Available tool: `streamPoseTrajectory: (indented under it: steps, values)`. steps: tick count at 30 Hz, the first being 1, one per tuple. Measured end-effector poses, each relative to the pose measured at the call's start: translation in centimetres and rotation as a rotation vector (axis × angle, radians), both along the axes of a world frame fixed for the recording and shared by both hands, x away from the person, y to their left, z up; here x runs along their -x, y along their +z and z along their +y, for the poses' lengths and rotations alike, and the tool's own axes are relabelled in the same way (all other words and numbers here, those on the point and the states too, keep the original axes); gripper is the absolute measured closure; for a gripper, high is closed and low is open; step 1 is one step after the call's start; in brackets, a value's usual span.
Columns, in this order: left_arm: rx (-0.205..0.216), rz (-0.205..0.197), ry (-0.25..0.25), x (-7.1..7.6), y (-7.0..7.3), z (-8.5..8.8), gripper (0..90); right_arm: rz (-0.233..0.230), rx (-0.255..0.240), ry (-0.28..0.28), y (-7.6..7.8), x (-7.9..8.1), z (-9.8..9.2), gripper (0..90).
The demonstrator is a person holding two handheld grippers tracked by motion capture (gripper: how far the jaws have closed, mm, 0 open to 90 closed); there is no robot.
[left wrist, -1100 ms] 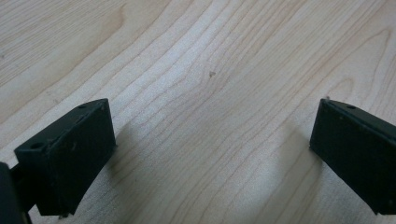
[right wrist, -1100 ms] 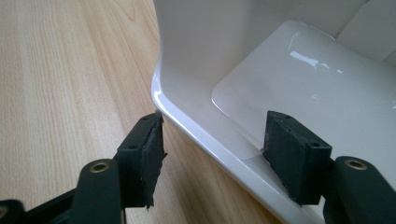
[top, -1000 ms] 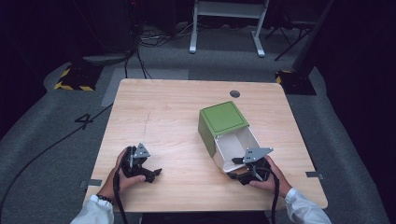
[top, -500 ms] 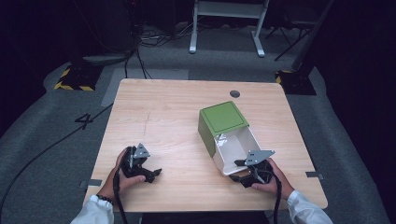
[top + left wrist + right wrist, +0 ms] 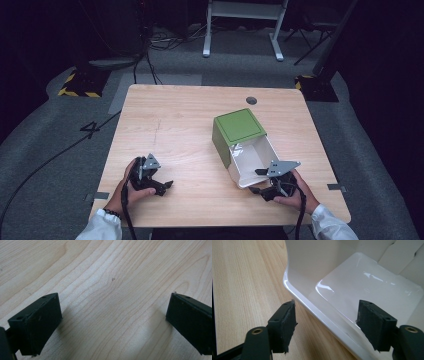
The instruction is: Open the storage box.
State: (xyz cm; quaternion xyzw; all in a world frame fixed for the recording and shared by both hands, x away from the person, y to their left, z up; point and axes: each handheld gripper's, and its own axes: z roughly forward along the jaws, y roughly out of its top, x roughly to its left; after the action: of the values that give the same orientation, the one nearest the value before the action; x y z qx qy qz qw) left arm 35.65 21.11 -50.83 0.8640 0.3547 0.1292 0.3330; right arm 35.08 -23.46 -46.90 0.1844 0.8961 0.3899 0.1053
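High view: fixed above near edge of desk [image 5: 190,125], facing forward and down, far enough to take in whole desk. Left gripper view: very near desk wood left of box [image 5: 242,142], facing down between own jaws. Right gripper view: close at box near rim, facing inside. All share desk; high and right share box.

I see a grey floor [image 5: 60,165] beyond my tabletop [image 5: 170,125], with a white metal stand [image 5: 243,15], black cables [image 5: 165,40] and hazard-striped tape [image 5: 75,92].
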Motion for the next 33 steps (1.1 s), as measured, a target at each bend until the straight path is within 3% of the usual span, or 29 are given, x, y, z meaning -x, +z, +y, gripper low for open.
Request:
streamPoseTrajectory:
  steps: [11, 27, 33]
  values:
    - [0.0, 0.0, -0.001, 0.0, 0.0, 0.0, 0.3, -0.039, -0.014, 0.016, 1.5, 0.4, -0.4, 28.6]
    - [0.001, 0.0, -0.001, 0.0, 0.0, 0.0, 0.3, -0.119, -0.049, -0.06, 4.3, 0.4, -3.0, 21.3]
    - [0.001, -0.001, 0.001, 0.0, 0.0, 0.0, 0.3, -0.149, -0.056, -0.065, 5.3, 1.2, -4.1, 18.9]
